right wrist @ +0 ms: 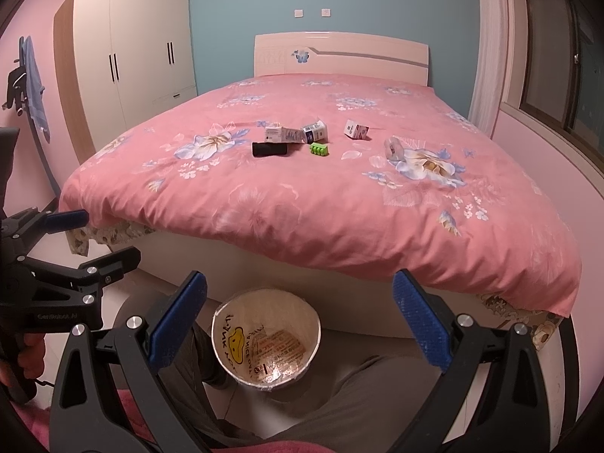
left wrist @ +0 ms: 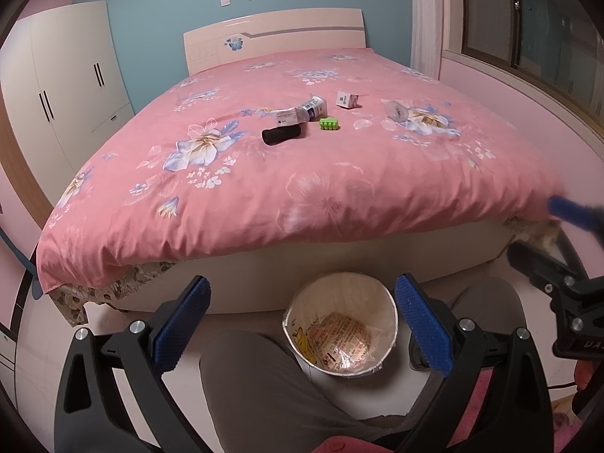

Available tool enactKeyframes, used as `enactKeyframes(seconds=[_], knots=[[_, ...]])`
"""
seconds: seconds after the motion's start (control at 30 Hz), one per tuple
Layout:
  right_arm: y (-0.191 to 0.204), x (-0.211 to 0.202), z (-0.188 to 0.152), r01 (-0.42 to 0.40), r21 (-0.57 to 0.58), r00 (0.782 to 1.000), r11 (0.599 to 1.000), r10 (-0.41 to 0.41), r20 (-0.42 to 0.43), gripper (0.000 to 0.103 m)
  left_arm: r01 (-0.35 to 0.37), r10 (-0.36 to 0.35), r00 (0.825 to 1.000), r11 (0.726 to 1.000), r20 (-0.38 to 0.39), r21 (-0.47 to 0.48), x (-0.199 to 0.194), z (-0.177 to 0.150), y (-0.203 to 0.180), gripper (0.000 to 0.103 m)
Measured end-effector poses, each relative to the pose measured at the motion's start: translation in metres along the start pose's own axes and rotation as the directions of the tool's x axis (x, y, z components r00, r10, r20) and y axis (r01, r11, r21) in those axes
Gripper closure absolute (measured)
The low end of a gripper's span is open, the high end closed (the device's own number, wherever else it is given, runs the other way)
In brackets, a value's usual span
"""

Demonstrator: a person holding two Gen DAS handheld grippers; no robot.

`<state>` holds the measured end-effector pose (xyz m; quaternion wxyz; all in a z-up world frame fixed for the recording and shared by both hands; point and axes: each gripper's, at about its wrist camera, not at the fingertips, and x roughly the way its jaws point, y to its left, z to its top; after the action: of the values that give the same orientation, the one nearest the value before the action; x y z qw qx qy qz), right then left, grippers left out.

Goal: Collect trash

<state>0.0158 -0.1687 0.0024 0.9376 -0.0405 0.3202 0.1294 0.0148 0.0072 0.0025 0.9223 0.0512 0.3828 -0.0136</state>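
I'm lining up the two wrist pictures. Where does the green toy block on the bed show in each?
Left wrist view: green block, upper centre, right of the black roll.
Right wrist view: green block, upper centre, again right of the black roll.
Shared landmark: the lined bin on the floor below.

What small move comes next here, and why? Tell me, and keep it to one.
Probably reach the right tongs forward over the bed toward the clear plastic cup, which lies nearest that side. Both tongs are open and hold nothing, the left tongs included, the litter sits untouched on the pink cover, and the lined bin waits below.
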Motion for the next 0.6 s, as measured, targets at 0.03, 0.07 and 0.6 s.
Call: enactKeyframes(seconds=[0.03,0.07,0.6], knots=[[-0.003,0.002,0.004,0.001,0.002,1.0,1.0,-0.001,0.002,0.007,-0.001,0.001,1.0,1.0,0.0,0.0,0.003,0.005,0.001,0.003],[-0.005,0.006,0.01,0.004,0.003,1.0,1.0,-0.004,0.002,0.007,-0.007,0.007,1.0,1.0,0.002,0.001,0.006,0.01,0.002,0.003],[-0.072,0.084,0.118,0.088,-0.012,0.996,0.996,-0.088,0.006,0.007,-0.023,0.023,1.0,1.0,-0.014,-0.013,0.095,0.13,0.041,0.003]])
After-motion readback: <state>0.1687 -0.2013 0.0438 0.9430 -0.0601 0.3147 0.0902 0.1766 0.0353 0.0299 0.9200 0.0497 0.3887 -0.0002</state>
